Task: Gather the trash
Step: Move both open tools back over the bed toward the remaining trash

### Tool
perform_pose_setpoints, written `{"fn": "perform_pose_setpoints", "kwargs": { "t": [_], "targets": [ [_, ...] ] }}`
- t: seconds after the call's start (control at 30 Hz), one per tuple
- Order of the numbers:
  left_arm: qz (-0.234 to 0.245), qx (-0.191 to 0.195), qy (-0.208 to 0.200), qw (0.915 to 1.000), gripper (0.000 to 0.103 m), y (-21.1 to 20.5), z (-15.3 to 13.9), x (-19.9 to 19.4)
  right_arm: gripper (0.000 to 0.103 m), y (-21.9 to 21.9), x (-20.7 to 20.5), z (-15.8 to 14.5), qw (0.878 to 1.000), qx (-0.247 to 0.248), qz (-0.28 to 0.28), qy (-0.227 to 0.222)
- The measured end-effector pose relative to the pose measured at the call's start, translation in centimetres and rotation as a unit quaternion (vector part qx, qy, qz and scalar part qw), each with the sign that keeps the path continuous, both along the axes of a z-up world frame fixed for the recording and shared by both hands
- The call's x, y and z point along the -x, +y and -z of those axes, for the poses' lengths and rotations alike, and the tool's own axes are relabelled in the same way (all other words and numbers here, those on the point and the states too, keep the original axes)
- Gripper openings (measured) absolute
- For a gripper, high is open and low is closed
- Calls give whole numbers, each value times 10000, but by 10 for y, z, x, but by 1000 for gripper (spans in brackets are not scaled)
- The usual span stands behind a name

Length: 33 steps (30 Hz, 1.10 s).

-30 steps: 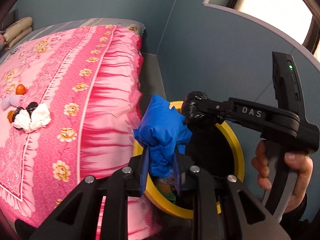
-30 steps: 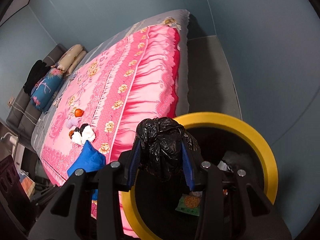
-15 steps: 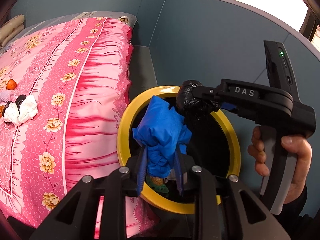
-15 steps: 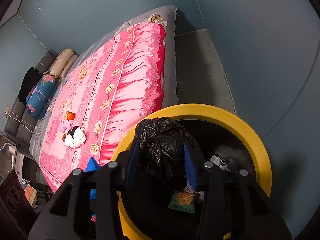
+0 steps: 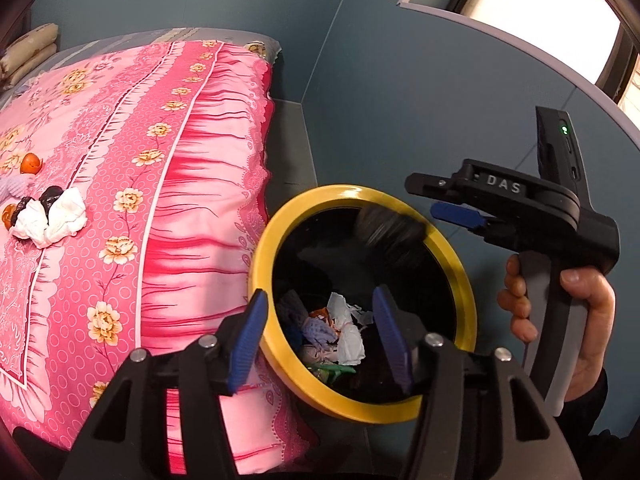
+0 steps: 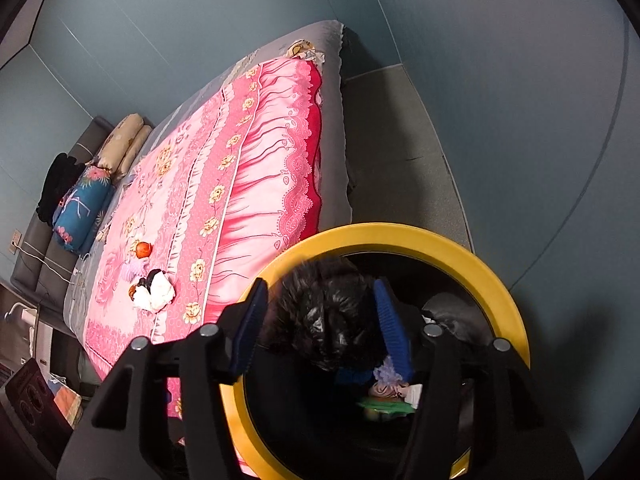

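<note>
The black bin with a yellow rim (image 5: 456, 264) (image 6: 400, 236) stands beside the bed, right below both grippers. My left gripper (image 5: 320, 332) hangs over the bin's near edge, its jaws opening with nothing between them. The blue wad (image 6: 352, 376) lies inside the bin among crumpled paper (image 5: 348, 328). My right gripper (image 6: 320, 328) (image 5: 424, 196) is over the bin's far side, jaws opening. A crumpled black bag (image 6: 324, 320) (image 5: 390, 232), blurred, is dropping free between and below its pads. More trash lies on the bed: a white tissue wad (image 5: 48, 220) (image 6: 158, 290) and orange peel (image 5: 32, 162).
The bed with a pink floral cover (image 5: 160, 200) fills the left and touches the bin's side. A blue-grey wall (image 5: 400, 100) curves behind the bin, with a narrow grey floor strip (image 6: 400, 160) between. A hand (image 5: 576, 304) holds the right gripper's grip. Pillows (image 6: 120, 148) lie at the bed's head.
Both grippers have opened over the bin. The blue wad has dropped out of the left one into the bin. The black bag has slipped out of the right one and is falling.
</note>
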<state>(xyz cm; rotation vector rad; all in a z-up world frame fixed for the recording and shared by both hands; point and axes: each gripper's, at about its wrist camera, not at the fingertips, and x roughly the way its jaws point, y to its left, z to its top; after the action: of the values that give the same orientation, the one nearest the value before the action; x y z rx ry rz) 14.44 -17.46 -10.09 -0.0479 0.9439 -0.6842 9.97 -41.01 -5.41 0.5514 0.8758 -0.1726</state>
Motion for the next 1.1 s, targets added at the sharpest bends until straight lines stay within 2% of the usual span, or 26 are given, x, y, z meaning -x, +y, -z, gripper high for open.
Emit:
{"fn": "perform_pose_setpoints", "kwargs": {
  "t": [0.33,0.47,0.93,1.1],
  "targets": [
    [-38,41,-90,9999,54,6,-7,-1,57,1,0,-9,9999,61,-16,-91],
    [-125,66,-129,9998,59,14,-9,-4,58,6,-2,-13,9998,106,-90,-141],
    [-796,142,-220,9965,73,71,-20,-29,73,45,-32,-32,9968,214,-624,-441],
    [-1034,149,-218,9943,74,94,-21,-39,74,66,-49,-35,9950,261,-877,-404]
  ]
}}
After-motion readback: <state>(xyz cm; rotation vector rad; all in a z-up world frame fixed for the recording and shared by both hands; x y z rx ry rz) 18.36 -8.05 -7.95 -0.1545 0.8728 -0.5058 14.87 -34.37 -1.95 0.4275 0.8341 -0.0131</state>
